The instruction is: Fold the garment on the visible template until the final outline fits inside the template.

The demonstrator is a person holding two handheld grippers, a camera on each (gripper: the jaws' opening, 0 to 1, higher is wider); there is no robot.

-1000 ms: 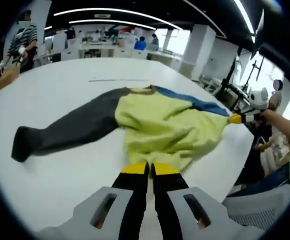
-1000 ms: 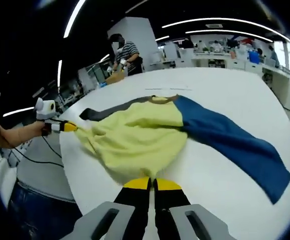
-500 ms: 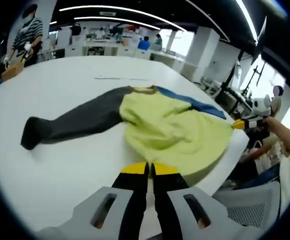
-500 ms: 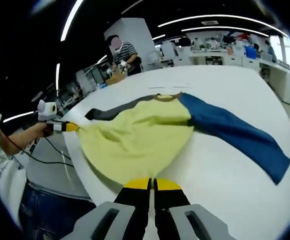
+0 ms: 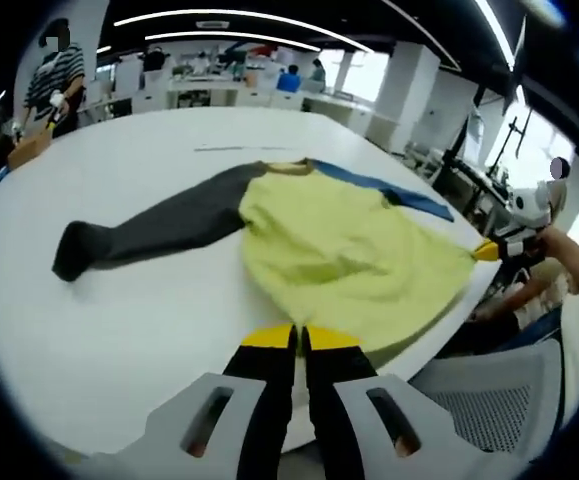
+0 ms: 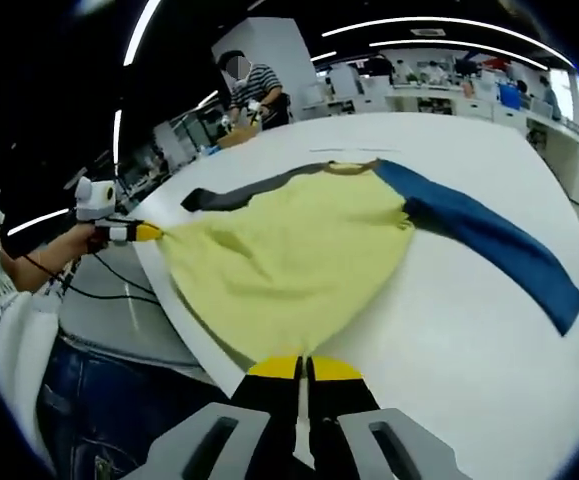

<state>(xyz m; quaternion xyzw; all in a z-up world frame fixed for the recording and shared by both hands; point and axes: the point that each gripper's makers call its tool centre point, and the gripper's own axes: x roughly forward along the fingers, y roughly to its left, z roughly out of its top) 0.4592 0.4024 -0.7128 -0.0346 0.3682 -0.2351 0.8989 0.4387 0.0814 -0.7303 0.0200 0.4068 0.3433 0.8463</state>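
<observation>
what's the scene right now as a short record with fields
garment: yellow shirt spread flat on white table, hem at the table edge
sleeves: grey sleeve and blue sleeve both stretched outward
left tool: shut on the hem
right tool: shut on the hem
background: person in striped top beyond the table

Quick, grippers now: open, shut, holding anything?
Left gripper: shut on the shirt hem.
Right gripper: shut on the shirt hem.
</observation>
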